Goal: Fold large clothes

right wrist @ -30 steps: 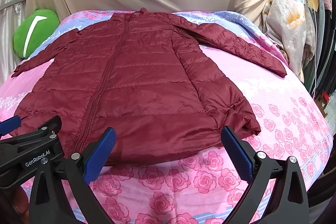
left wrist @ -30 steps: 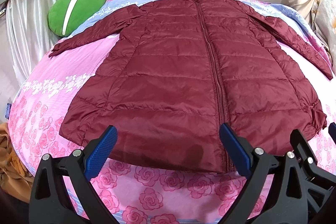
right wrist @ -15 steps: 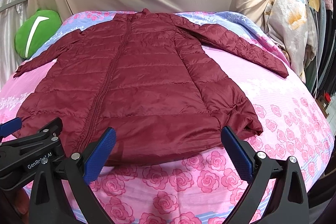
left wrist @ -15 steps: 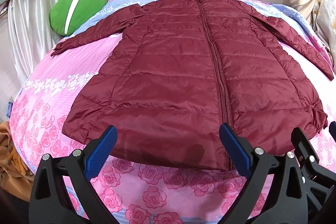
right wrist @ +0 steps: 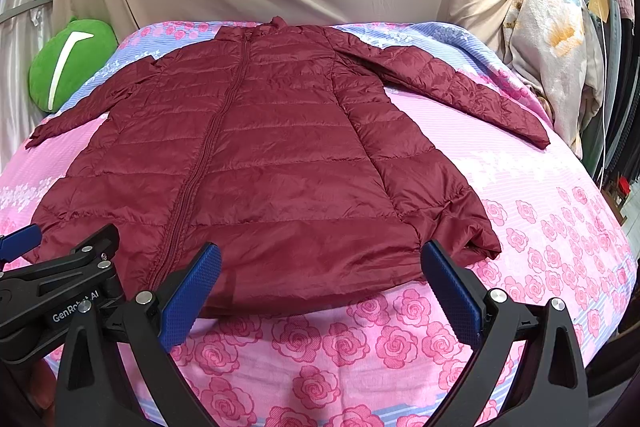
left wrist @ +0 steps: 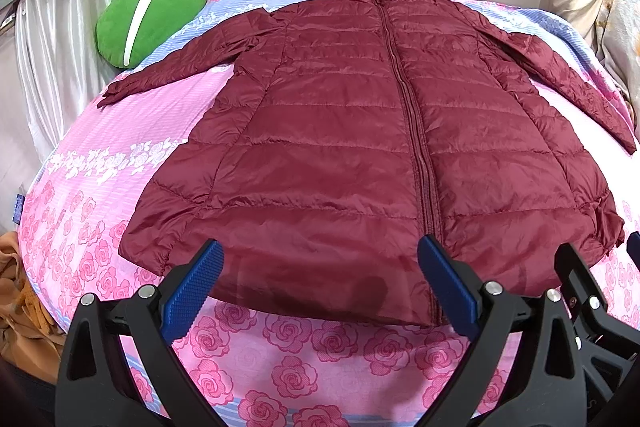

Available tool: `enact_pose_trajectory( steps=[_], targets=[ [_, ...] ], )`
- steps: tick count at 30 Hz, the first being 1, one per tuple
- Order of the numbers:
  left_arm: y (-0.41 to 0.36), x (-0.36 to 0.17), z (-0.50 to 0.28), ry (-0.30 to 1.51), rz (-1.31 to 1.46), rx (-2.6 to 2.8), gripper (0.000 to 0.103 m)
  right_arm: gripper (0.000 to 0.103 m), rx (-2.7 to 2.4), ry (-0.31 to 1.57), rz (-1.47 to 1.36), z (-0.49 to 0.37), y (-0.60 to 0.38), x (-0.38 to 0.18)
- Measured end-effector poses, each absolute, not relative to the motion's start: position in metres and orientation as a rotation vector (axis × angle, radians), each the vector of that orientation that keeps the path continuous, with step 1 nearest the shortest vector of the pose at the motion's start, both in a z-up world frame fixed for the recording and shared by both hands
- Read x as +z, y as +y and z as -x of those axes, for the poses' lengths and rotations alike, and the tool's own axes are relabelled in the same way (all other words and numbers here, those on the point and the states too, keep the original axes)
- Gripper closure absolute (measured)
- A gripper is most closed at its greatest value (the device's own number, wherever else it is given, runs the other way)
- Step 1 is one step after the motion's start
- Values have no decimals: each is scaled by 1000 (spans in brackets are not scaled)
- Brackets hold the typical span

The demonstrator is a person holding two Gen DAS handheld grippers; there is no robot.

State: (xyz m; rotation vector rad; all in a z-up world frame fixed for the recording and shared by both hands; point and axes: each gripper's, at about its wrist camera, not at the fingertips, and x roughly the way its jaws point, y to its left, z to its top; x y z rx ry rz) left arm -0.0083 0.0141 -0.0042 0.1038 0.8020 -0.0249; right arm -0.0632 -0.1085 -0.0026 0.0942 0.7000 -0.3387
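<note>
On bed w/ pink rose sheet (left wrist: 304, 359): maroon puffer coat (left wrist: 360, 155) lies flat, front up, zipped, both sleeves spread out to the sides, collar at far end. L gripper (left wrist: 320, 287) above near hem, left of zip; fingers spread wide, nothing btwn them. R gripper (right wrist: 322, 287) above hem right of zip, fingers also spread, empty. Green cushion (left wrist: 148, 19) at far left corner.

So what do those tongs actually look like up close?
Both look alike: the left tongs and right tongs each have two chunky black plastic arms that splay in a V, silver bolt heads, and blue pads with a fine dimpled texture on the inner faces. White lettering, partly hidden but starting "GenRob", marks the left one's side. No cables or sleeves show.
</note>
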Motion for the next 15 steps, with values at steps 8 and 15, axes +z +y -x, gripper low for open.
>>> enact_pose_trajectory(
  steps=[8, 15],
  targets=[
    [13, -5, 8, 801, -104, -26, 8, 5, -338, 701, -96, 63, -108, -3],
    [14, -5, 8, 801, -104, -26, 8, 5, -338, 701, -95, 63, -109, -3]
  ],
)
